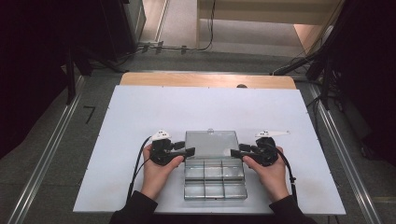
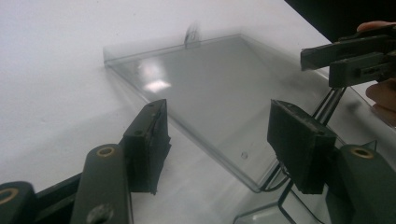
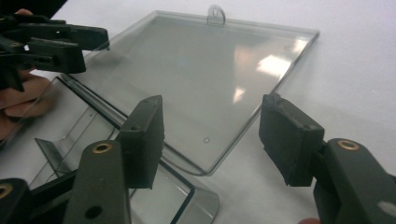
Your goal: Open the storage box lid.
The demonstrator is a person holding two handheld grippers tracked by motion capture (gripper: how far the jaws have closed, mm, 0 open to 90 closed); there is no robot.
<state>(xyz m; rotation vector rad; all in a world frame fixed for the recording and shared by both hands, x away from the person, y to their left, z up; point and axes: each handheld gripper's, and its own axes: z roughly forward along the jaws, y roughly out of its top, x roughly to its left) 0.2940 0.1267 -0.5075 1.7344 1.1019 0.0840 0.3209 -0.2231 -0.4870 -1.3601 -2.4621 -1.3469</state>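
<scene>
Lying flat on the white tabletop (image 1: 140,116), a clear plastic compartment box (image 1: 215,179) is resting open near the person's edge, its transparent lid (image 1: 211,143) folded back and lying flat on the far side of the tray. The box's long axis, lid and tray together, is running straight away from the person, with a small hanging tab at the lid's far edge.

Flanking the hinge line, the left hand-held gripper (image 1: 189,151) is sitting at the box's left side and the right hand-held gripper (image 1: 232,152) at its right side, both pointing inward toward each other across the lid. Each is about equally near the lid, so neither hand has the advantage.

In the left gripper view, the left gripper's jaws are standing spread, with the lid's near corner (image 2: 252,179) lying between and beyond them, untouched by the pads. In the right gripper view, the right gripper's jaws are likewise spread, the lid's corner (image 3: 205,168) lying between them with clear gaps on both sides. Nothing is being pinched by either one.

Any coming move seems to depend on this symmetry: the lid lies just inward of both grippers.
</scene>
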